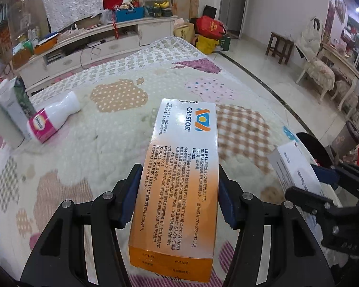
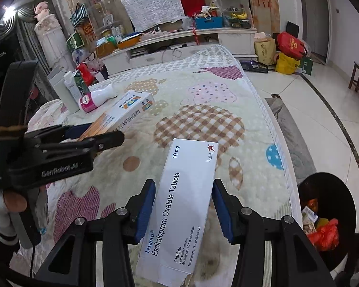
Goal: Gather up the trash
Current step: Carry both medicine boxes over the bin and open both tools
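With the orange-and-white Crestor carton (image 1: 179, 179) pinched in the left gripper (image 1: 178, 198) and the white Lexapro carton (image 2: 182, 205) pinched in the right gripper (image 2: 183, 208), both are best carried level to the black round bin (image 2: 328, 217) at near right before release.

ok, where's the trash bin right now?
Right wrist view, lower right: the black trash bin stands on the floor beside the table's right edge, already holding trash.

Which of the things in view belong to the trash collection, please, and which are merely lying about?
Job:
Crestor box, clamped in left gripper
Lexapro box, clamped in right gripper
black bin
white bottle, probably

Lying about:
TV cabinet
red bag
wooden stool
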Tool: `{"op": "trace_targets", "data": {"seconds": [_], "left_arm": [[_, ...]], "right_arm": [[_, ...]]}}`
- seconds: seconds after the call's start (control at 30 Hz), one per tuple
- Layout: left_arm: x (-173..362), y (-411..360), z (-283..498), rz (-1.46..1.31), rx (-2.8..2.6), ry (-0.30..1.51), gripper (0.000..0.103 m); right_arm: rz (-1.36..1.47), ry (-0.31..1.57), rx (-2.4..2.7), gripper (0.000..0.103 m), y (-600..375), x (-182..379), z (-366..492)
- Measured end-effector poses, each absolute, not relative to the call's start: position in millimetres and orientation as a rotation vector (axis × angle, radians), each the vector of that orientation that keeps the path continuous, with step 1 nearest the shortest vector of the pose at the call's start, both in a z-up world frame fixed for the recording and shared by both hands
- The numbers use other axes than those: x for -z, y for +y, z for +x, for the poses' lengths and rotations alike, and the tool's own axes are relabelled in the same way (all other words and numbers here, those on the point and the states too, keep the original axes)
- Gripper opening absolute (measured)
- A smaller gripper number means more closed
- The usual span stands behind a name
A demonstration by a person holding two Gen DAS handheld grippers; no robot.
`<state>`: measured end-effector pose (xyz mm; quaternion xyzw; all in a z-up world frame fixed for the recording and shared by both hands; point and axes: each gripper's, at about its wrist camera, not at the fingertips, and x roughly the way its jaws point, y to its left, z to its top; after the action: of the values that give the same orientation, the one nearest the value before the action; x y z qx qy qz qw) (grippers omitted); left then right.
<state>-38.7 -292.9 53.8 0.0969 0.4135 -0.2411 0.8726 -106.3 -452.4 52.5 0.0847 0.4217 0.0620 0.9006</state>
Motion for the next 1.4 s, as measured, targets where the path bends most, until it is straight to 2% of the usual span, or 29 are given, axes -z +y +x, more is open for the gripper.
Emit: {"op": "trace_targets", "data": {"seconds": [0.57,1.4], "left_arm": [[-62.3,-315.0,-97.4,0.227,0.536,0.795,0.057],[-65.1,-383.5,-134.1,0.273,0.655,0.781,0.057]], "right_arm": [[0.248,0.811,-0.083,0.047,-480.9,-69.8,-160.5],[0.312,0.791,0.027,0.047,-542.9,-68.3,-201.0]]}}
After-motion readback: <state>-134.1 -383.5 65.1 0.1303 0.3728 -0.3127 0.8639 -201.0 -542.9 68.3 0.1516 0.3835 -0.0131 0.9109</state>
